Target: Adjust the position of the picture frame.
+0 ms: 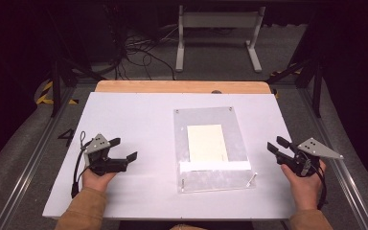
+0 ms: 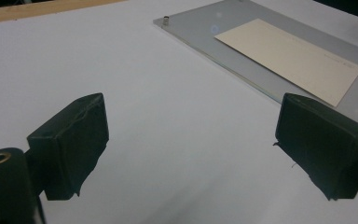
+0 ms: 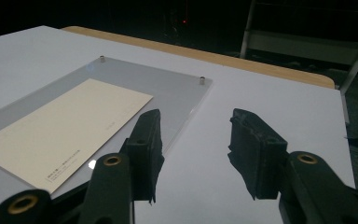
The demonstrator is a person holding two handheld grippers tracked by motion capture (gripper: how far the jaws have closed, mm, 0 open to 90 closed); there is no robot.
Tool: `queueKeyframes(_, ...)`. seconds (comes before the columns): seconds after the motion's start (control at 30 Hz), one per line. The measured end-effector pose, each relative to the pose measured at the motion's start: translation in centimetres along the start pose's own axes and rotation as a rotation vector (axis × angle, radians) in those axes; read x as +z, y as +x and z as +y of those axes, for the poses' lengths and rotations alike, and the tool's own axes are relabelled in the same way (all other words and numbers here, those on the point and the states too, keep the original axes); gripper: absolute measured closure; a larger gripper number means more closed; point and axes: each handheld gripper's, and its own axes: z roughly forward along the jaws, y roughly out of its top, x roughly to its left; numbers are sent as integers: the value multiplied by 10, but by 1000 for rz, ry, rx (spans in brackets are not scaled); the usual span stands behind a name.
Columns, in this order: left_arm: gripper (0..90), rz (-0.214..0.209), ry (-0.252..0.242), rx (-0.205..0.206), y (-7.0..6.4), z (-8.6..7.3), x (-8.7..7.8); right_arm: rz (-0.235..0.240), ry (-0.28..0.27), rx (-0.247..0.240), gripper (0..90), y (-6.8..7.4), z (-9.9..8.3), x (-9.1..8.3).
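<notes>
A clear acrylic plate (image 1: 206,120) with small metal posts at its corners lies on the white table, right of centre. A cream card (image 1: 207,143) rests on it, and a white strip (image 1: 214,166) crosses the plate below the card. My left gripper (image 1: 123,149) is open over bare table left of the plate; its jaws stand wide apart with nothing between them (image 2: 191,144). My right gripper (image 1: 275,144) is open just right of the plate, its jaws (image 3: 196,149) empty. The card (image 3: 60,130) and plate (image 3: 177,88) lie to its left. The card (image 2: 289,58) lies ahead of the left gripper.
The white tabletop (image 1: 134,115) has a wooden edge strip (image 1: 182,86) along its far side. Beyond it stand a white metal frame (image 1: 218,28) and loose cables (image 1: 134,52) on the floor. Metal rails run along both sides of the table.
</notes>
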Motion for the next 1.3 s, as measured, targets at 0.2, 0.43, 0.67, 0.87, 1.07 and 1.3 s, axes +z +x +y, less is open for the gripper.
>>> queueKeyframes(0.2, 126, -31, -11, 28, -9, 5, -2, 20, 5, -25, 551, 6, 4, -7)
queueKeyframes(0.43, 139, -69, 0, 85, -26, 11, 3, 48, 5, -72, 553, 18, 10, -12)
queueKeyframes(0.67, 142, -84, 13, 111, -31, 13, 8, 147, 34, -97, 538, 29, 8, -20)
queueKeyframes(0.87, 144, -106, 9, 75, -26, 13, 13, 254, 135, -139, 516, 46, -1, -15)
queueKeyframes(1.07, 146, -113, 6, 61, -24, 13, 16, 332, 222, -151, 555, 54, -9, -5)
queueKeyframes(1.3, 146, -115, 16, 55, -22, 12, 19, 308, 324, -203, 738, 60, -17, 4)
